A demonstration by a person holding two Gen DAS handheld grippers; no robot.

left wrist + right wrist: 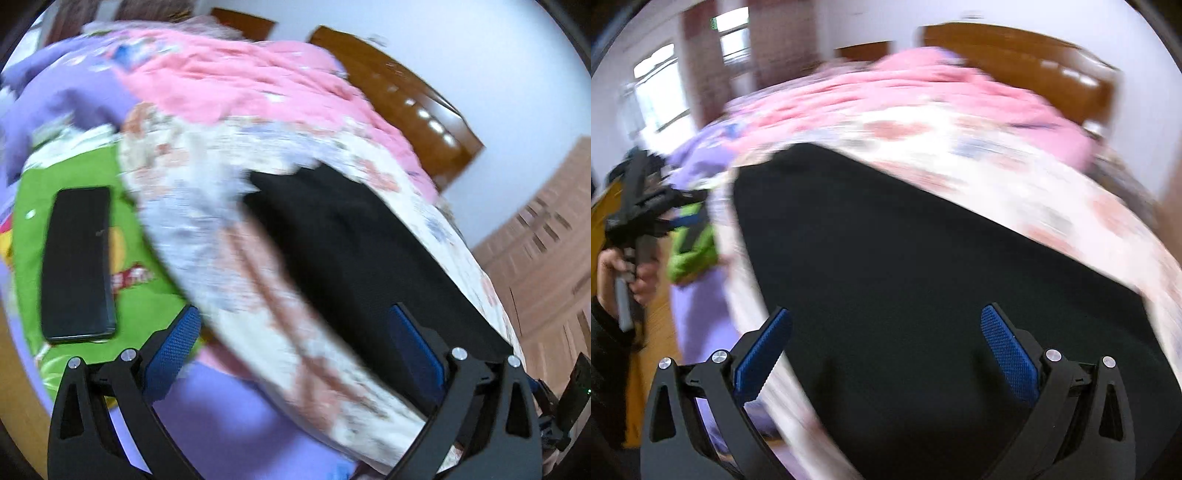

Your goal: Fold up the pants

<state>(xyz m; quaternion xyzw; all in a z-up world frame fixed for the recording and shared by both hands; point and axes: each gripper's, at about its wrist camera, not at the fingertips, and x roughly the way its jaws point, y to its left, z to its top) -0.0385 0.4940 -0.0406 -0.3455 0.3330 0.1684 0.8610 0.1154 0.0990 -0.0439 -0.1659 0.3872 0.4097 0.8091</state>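
Observation:
The black pants [354, 254] lie flat on a floral bedspread [221, 221]. In the right wrist view the pants [905, 277] fill the middle. My left gripper [295, 332] is open and empty, hovering above the bed's near edge with its right finger over the pants. My right gripper [886, 332] is open and empty just above the pants. The left gripper also shows in the right wrist view [646, 210], held in a hand at the left. Both views are blurred by motion.
A black phone [79, 264] lies on a green bag [147, 295] left of the bedspread. A pink quilt [229, 81] and purple cloth [66, 96] lie behind. A wooden headboard [399, 92] and wardrobe [546, 236] stand at the right.

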